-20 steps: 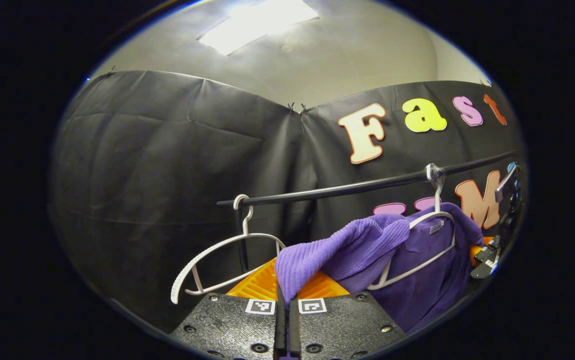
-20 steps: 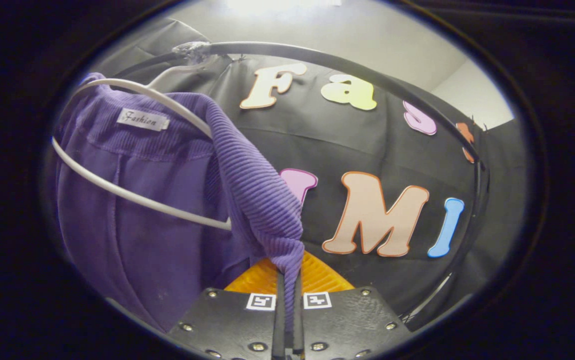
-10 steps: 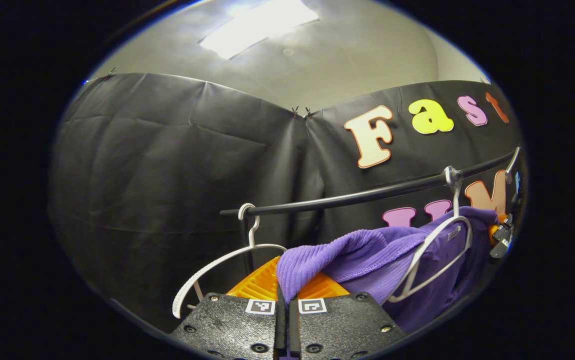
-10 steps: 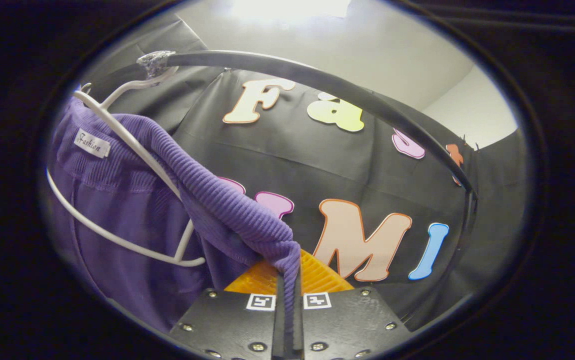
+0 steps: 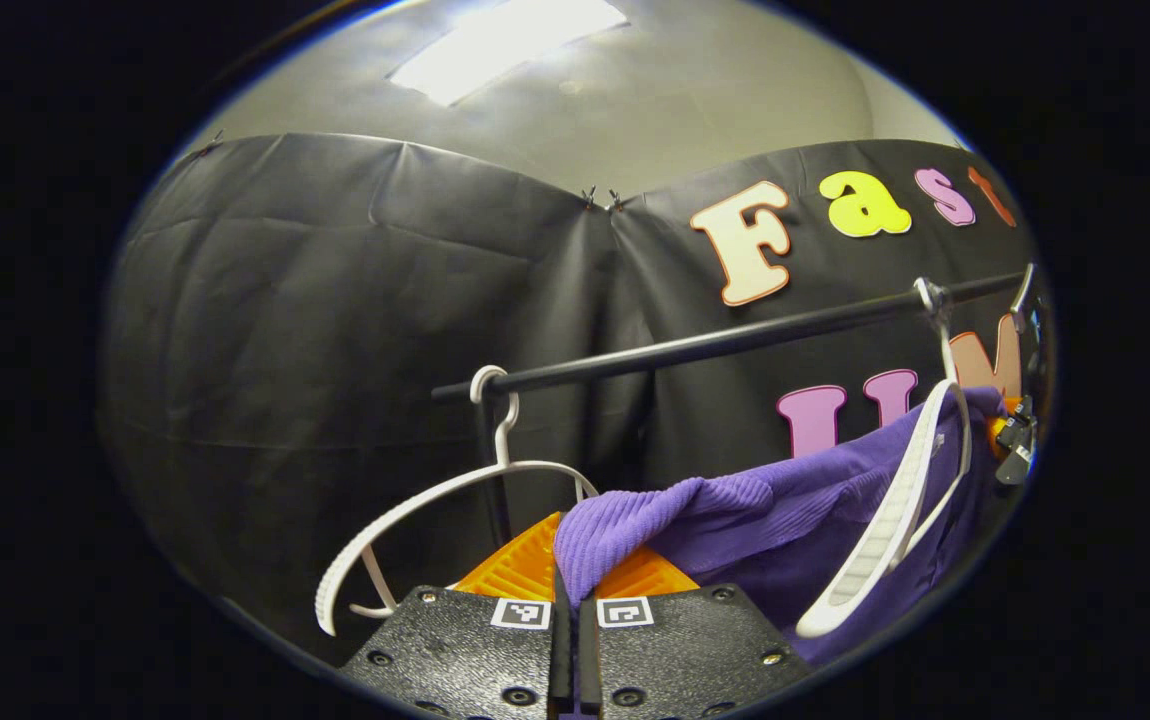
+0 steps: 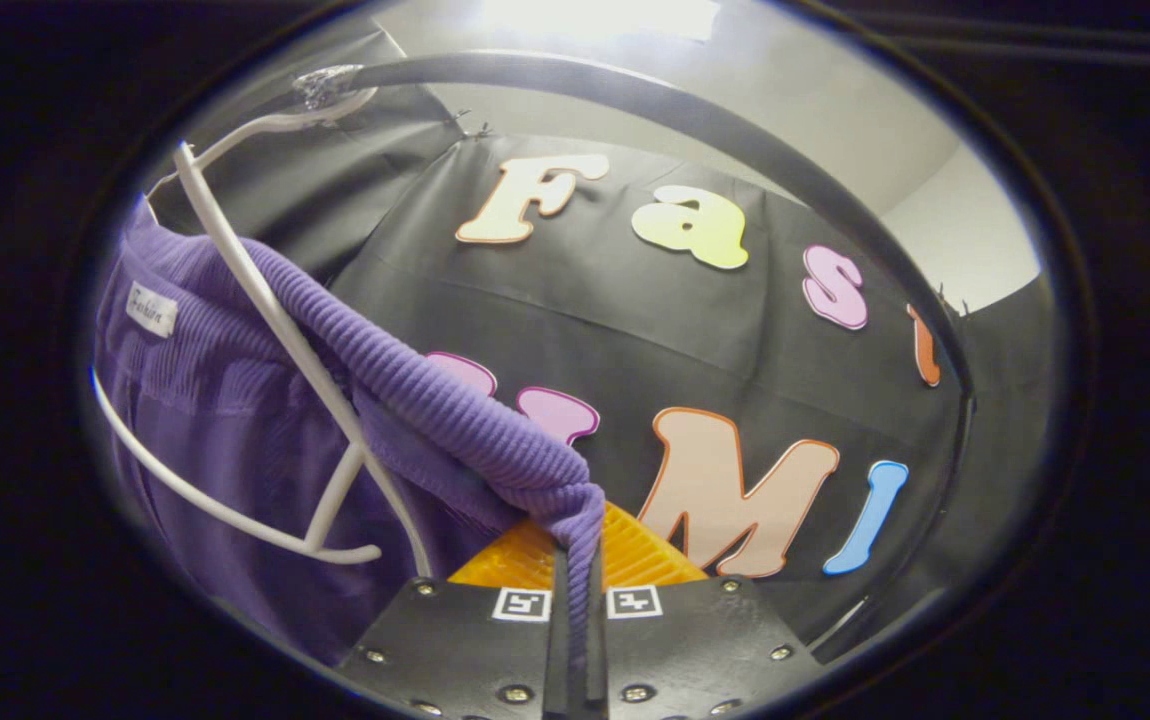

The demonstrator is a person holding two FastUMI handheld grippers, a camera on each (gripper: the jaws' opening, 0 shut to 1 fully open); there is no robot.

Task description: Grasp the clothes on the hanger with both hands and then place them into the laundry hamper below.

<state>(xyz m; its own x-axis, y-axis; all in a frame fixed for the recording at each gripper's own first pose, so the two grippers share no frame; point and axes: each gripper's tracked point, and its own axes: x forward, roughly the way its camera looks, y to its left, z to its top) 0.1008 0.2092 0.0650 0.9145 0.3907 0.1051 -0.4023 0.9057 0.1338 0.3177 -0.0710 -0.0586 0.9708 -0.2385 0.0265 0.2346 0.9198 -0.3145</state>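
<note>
**Both grippers pull the purple top off its hanger**

A black cloth wall [image 5: 335, 300] hangs behind a long black metal rail [image 5: 695, 345]. The soft purple ribbed top [image 6: 235, 420] is stretched sideways, half off its thin white plastic hanger [image 6: 265, 300], so it can slide free. The left gripper [image 5: 567, 600] pinches one edge tight. The right gripper [image 6: 575, 590] pinches the other. An empty white hanger [image 5: 415, 510] hangs nearby.

Purple garment [image 6: 225, 420] lower part cut off at edge; label [image 6: 151, 308] too small to read.
</note>
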